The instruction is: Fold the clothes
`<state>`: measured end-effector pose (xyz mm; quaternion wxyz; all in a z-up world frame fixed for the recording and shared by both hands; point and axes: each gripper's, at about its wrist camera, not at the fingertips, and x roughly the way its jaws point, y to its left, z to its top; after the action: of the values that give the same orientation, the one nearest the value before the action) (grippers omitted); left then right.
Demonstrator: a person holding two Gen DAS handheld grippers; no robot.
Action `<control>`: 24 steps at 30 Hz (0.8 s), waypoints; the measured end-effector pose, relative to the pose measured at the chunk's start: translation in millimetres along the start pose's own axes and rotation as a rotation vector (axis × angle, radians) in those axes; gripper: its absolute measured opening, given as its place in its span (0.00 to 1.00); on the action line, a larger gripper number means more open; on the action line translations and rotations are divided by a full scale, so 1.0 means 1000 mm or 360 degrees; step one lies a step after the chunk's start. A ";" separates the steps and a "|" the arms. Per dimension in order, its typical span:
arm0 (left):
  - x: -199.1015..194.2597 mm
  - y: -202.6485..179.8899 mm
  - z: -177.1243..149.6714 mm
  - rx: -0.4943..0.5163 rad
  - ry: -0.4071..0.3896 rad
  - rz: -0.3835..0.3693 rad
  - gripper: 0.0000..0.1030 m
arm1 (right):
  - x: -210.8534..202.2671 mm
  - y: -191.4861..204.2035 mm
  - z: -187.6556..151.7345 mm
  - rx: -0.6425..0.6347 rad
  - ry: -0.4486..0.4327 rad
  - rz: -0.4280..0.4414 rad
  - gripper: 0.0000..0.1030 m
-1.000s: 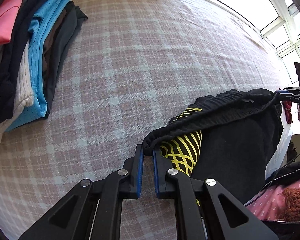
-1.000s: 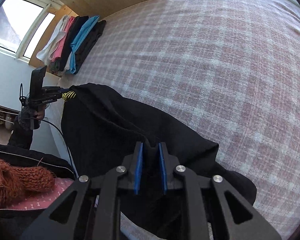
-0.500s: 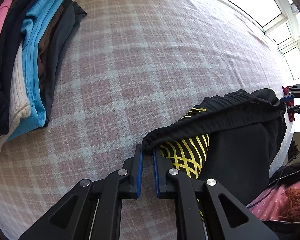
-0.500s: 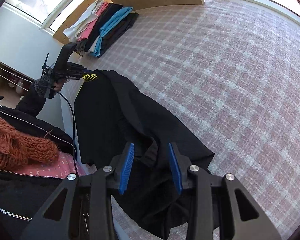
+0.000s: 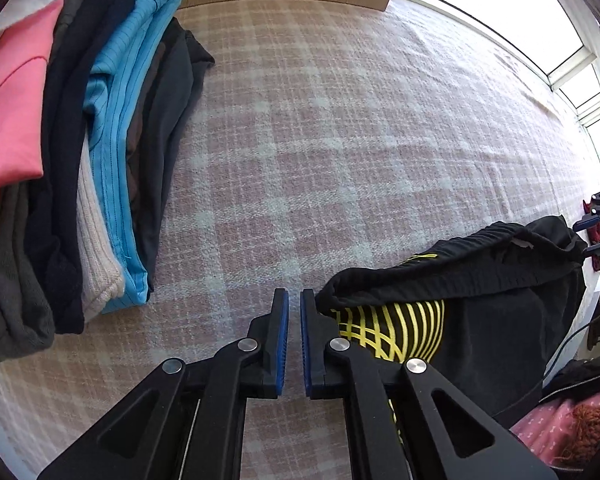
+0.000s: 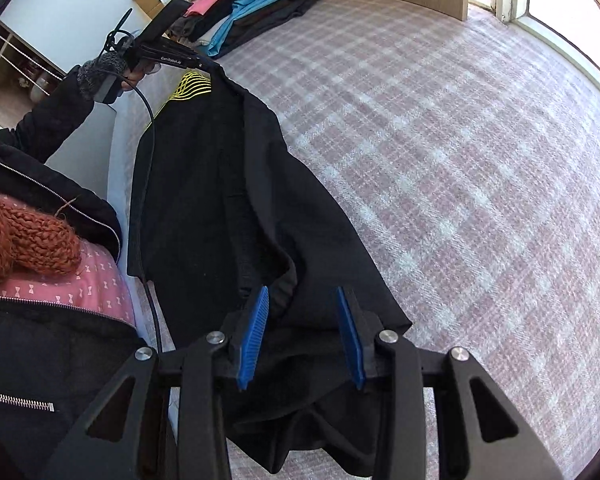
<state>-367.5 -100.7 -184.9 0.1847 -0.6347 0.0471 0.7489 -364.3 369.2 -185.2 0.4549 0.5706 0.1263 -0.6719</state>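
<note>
Change: since the earlier frames we have let go with the right hand-held gripper (image 6: 300,334), whose fingers went from pinched on the cloth to spread, and the left one has carried its end of the garment closer to the pile.
Left hand-held gripper (image 5: 294,334): its fingers are nearly together with a thin slit between the blue pads; the waistband corner sits against the right finger's tip, and we cannot tell whether any cloth is truly pinched.
Right hand-held gripper: fingers wide apart, holding nothing, hovering just above the lower end of the garment.
Black shorts (image 6: 236,200): black with a yellow line pattern (image 5: 396,330), lying stretched on the bed between our two grippers, waistband just right of the left fingertips, the other end under the right ones.
Bed cover (image 5: 340,140): pink plaid, open ahead of both grippers.
Folded pile (image 5: 100,152): pink, black, cream, blue and dark pieces stacked ahead and to the left of the left gripper.
Progress: we judge several garments finished; this one is laid out long but not yet folded.
Left to do: fold it over and add it to the pile.
</note>
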 end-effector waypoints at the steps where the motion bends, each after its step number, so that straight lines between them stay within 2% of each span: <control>1: -0.005 -0.006 -0.001 0.0025 -0.0004 -0.0010 0.04 | 0.002 0.003 0.003 -0.0025 -0.0008 -0.0001 0.34; 6: -0.019 -0.019 0.000 0.0125 0.0003 0.0072 0.14 | 0.018 0.003 0.024 -0.0012 -0.0031 0.0019 0.34; 8: -0.024 -0.018 0.002 0.0117 0.0001 0.0088 0.15 | 0.027 0.007 0.033 -0.0036 -0.0018 0.0000 0.34; 12: -0.044 -0.022 0.005 0.0139 -0.0060 0.0053 0.21 | 0.042 0.015 0.042 -0.0075 0.0074 -0.0060 0.34; 13: -0.042 -0.035 0.009 0.0150 -0.0074 0.0047 0.22 | 0.045 0.016 0.043 -0.0082 0.0097 -0.0080 0.34; 14: -0.043 -0.041 0.010 0.0184 -0.0076 0.0041 0.22 | 0.048 0.014 0.043 -0.0065 0.0111 -0.0106 0.32; 15: -0.040 -0.055 0.014 0.0235 -0.0075 0.0035 0.22 | 0.050 0.012 0.043 -0.0048 0.0126 -0.0132 0.19; 17: -0.027 -0.081 0.022 0.0350 -0.0047 0.0018 0.22 | 0.051 0.008 0.044 -0.0002 0.0127 -0.0181 0.08; 21: 0.003 -0.110 0.028 0.0538 0.0062 0.0022 0.22 | 0.043 -0.002 0.049 0.0111 0.0080 -0.0272 0.05; 24: 0.017 -0.107 0.035 0.0570 0.0113 0.0018 0.22 | 0.030 -0.018 0.052 0.0268 0.0030 -0.0314 0.05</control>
<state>-366.5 12.9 -176.9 0.2888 -0.6174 0.1898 0.7067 -410.2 329.8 -201.2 0.3358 0.5980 0.1293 -0.7162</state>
